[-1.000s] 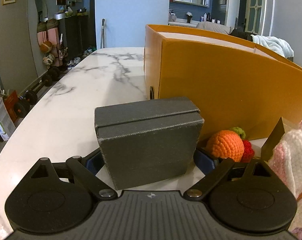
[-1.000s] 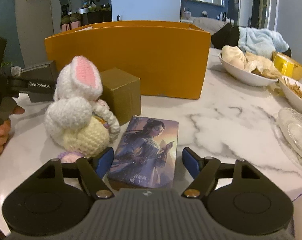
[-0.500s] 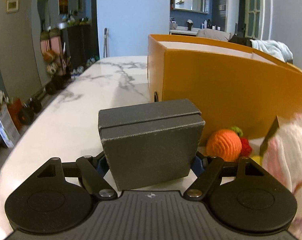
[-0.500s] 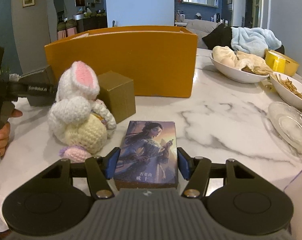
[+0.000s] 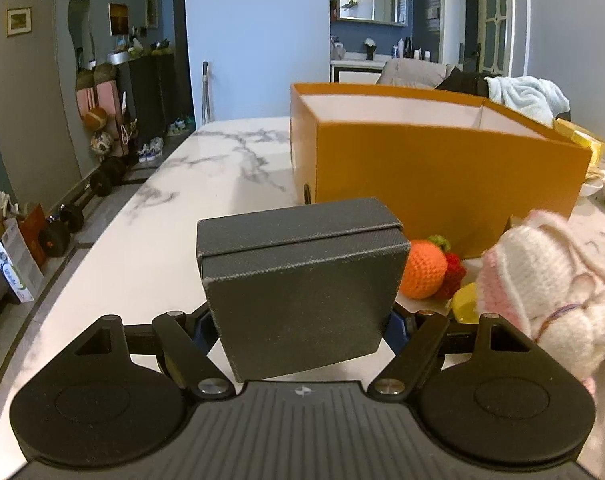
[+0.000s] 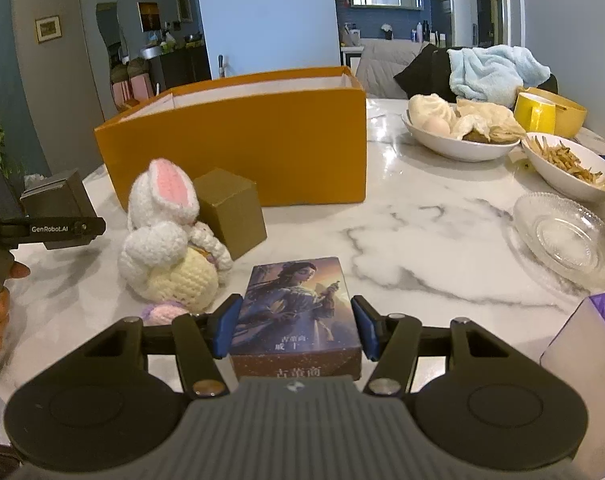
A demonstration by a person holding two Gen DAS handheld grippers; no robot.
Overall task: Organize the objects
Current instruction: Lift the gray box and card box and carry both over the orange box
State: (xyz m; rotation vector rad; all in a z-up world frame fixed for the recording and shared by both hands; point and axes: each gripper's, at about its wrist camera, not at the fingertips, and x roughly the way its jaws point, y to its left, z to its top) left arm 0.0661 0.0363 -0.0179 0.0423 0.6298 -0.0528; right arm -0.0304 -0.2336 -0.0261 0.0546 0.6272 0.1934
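Grey box (image 5: 302,292) sits clamped in the left gripper (image 5: 302,326) at lower centre, lifted, while the right gripper (image 6: 294,330) closes on the illustrated card box (image 6: 296,312), so both seem bound next for the orange bin (image 6: 238,148) behind.

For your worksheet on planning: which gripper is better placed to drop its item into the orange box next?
Probably left: the left gripper holds the grey box lifted, near the orange box. The right gripper flanks the card box, which seems on the table.
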